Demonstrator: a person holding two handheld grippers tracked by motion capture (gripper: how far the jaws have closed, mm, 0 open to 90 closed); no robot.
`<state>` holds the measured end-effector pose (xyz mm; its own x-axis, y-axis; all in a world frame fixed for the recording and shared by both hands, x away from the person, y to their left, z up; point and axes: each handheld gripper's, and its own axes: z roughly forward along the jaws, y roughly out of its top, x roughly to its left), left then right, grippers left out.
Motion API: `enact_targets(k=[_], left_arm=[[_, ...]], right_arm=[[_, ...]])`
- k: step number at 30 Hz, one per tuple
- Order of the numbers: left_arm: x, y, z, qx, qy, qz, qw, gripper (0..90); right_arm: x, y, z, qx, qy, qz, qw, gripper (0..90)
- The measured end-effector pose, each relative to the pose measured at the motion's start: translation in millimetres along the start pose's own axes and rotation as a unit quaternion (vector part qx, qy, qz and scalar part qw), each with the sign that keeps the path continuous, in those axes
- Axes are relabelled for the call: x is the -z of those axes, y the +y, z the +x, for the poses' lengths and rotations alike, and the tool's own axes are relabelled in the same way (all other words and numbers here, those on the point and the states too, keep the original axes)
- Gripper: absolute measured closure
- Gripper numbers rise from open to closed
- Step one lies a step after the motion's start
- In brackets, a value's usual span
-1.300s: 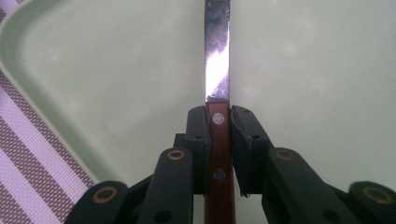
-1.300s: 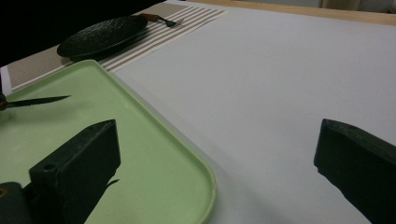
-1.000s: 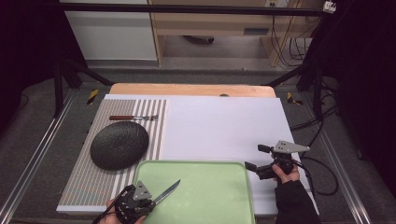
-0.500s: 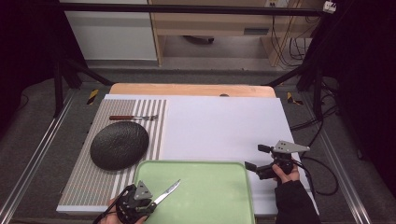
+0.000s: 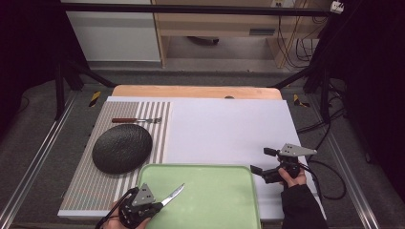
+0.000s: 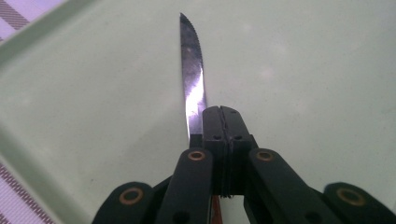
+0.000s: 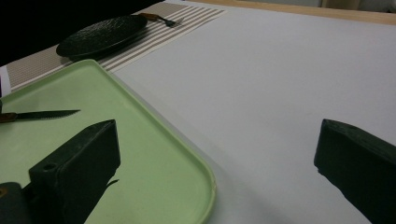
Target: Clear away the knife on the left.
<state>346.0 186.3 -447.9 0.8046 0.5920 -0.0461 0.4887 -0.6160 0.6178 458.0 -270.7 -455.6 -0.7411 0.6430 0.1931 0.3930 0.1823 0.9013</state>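
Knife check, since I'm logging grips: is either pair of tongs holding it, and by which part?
The left tongs are shut on the knife at its handle end, blade pointing out over the green tray. The right tongs are open, holding nothing.

Light falls from above onto the white table [image 5: 229, 129], which shows bright and even, while the floor and room around it sink into deep shadow. On the green tray [image 6: 303, 70] the knife [image 6: 192, 79] blade carries a strong white glare along its middle, and the tray surface beyond it is soft and slightly hazy. Beside that tray, the right gripper [image 7: 215, 154] jaws loom dark and blurred.
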Motion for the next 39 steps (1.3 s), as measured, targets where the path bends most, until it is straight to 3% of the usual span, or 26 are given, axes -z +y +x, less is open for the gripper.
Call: enact_targets(k=[11, 16, 39], left_arm=[[-14.4, 0.8, -3.3, -0.029, -0.001, 0.026, 0.9992, 89.7], [-15.3, 0.0, -2.7, -0.031, 0.002, 0.030, 0.9991, 89.7], [-8.1, -5.2, 10.3, 0.000, 0.031, 0.024, 0.9992, 89.7]], right_arm=[[0.1, 0.2, 0.2, 0.000, 0.000, 0.000, 1.0000, 0.6], [-0.4, 0.0, 0.3, 0.000, 0.000, 0.002, 1.0000, 0.6], [-0.3, 0.0, 0.3, 0.000, -0.001, 0.002, 1.0000, 0.6]])
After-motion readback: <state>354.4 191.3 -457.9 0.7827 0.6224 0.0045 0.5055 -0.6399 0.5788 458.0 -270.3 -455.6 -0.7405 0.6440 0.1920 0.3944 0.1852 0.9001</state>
